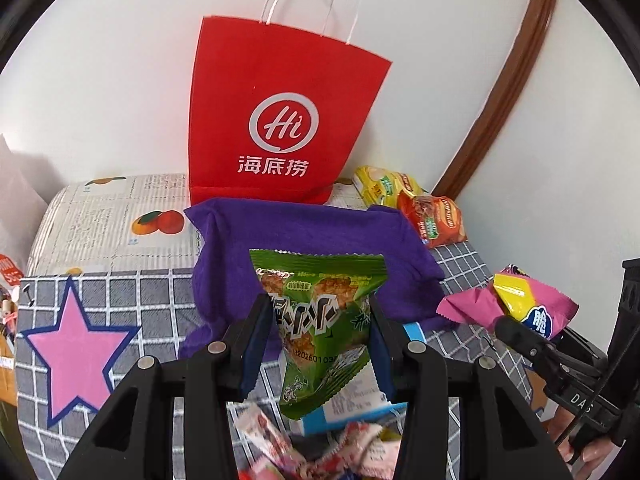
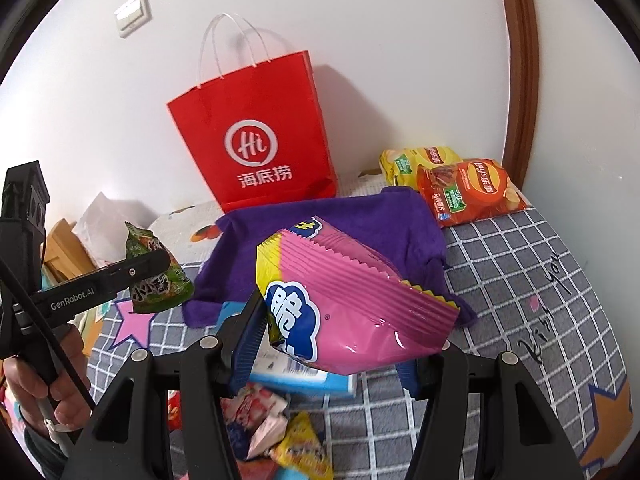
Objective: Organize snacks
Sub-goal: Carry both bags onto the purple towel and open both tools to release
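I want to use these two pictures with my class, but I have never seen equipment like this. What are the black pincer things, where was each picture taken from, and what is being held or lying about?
No robot here: a person carries a hand-held gripper in each hand, each with a wide-angle camera looking along its two fingers. One picture comes from the left one, the other from the right.

The left hand-held gripper is shut on a green snack packet. The right hand-held gripper is shut on a pink snack packet. Each view also catches the other gripper off to the side.

Below them is a grey checked cloth with a purple cloth on it. A red paper bag stands against the wall, with an orange crisp packet and a yellow crisp packet beside it. Loose small sweets and a blue-and-white box lie nearer the cameras.
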